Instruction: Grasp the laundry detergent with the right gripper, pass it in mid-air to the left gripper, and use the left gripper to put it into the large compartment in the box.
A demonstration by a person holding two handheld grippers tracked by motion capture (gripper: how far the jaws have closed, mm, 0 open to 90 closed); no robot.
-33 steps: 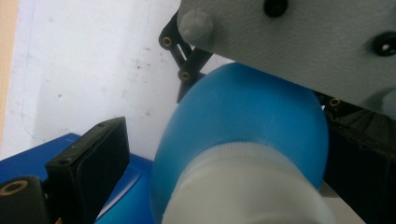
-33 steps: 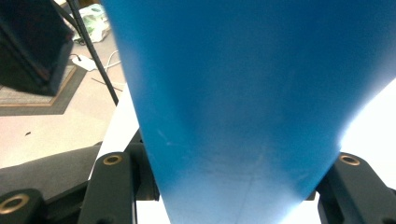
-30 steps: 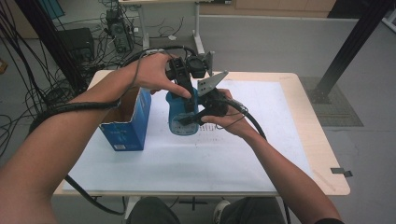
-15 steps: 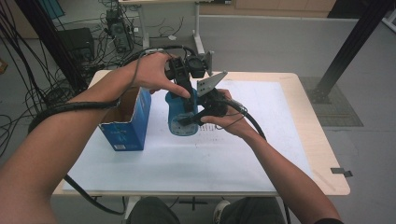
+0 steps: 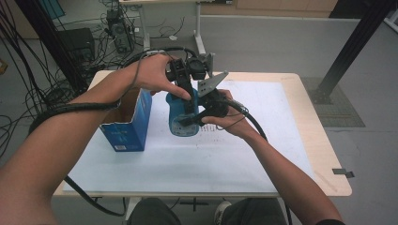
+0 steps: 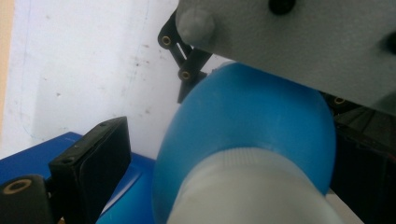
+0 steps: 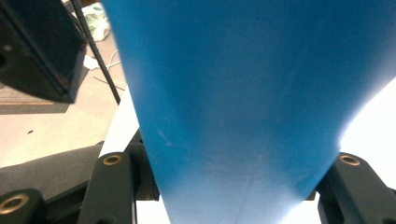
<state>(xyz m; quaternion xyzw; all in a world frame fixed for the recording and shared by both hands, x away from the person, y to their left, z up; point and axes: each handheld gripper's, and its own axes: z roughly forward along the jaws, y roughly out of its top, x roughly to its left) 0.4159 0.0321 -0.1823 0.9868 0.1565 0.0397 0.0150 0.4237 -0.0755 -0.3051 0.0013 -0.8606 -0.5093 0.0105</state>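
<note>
Blue plastic, smooth and likely slippery: you are clamping the bottle (image 5: 180, 117) low on its body with the right gripper (image 5: 187, 120), upright above the table (image 5: 291, 140). Your left gripper (image 5: 187, 96) is straddling its white cap (image 6: 252, 191), grip unclear.

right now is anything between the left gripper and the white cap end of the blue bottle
Nothing visible. The left gripper is already at the blue bottle, with the white cap beside its jaw, while the right gripper is shut on the bottle's body.
</note>
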